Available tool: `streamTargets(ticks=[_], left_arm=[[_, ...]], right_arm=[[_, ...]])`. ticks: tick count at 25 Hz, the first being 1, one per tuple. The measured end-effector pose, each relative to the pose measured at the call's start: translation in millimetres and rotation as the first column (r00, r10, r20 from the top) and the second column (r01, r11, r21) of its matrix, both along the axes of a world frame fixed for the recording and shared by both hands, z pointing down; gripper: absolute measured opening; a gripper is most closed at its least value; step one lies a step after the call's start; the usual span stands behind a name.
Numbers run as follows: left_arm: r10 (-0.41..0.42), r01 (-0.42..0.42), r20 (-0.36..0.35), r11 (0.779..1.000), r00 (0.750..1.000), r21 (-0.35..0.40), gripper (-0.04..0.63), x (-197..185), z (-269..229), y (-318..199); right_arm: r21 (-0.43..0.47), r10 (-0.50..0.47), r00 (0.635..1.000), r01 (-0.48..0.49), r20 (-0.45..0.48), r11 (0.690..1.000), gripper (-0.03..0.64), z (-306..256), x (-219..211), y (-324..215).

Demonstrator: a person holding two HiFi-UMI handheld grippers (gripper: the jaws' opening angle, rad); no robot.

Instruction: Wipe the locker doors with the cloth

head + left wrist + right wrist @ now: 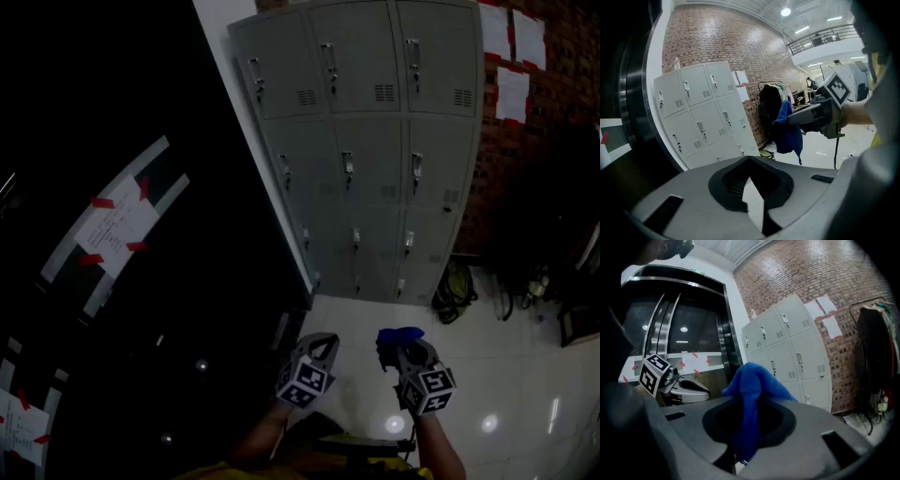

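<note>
The grey lockers (375, 141) stand against the brick wall ahead, three columns wide, all doors closed. They also show in the left gripper view as lockers (701, 112) and in the right gripper view as lockers (787, 348). My right gripper (398, 354) is shut on a blue cloth (399, 335), well short of the lockers. The cloth (750, 394) bulges up out of the jaws of the right gripper (747, 427). My left gripper (314, 361) hangs beside it, shut and empty. From the left gripper (754, 187) I see the cloth (787, 129) dangling.
A dark glass wall (122, 234) with taped paper notices runs along the left. Right of the lockers are a brick wall (553, 94) with white sheets, dark hanging clothes (544, 225) and a bag (455, 291) on the glossy white floor (506, 375).
</note>
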State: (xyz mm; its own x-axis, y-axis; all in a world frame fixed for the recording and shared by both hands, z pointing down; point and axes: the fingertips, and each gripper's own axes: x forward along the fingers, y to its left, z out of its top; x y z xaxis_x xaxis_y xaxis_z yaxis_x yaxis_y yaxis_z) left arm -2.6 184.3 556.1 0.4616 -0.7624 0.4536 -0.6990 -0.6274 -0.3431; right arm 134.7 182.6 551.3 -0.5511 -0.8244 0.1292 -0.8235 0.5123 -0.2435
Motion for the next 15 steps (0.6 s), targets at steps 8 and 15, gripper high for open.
streamTargets(ticks=[8, 15], left_arm=[[-0.012, 0.01, -0.046, 0.998, 0.999, -0.055, 0.002, -28.4, 36.5, -126.8], [0.158, -0.158, -0.035, 0.987, 0.987, 0.004, 0.002, -35.5, 21.6, -322.6]], right_arm=[[0.0, -0.006, 0.999, 0.006, -0.033, 1.0, 0.067, 13.9, -35.1, -112.8], [0.007, 0.109, 0.992, -0.109, -0.064, 0.994, 0.067, 9.6, -55.1, -299.5]])
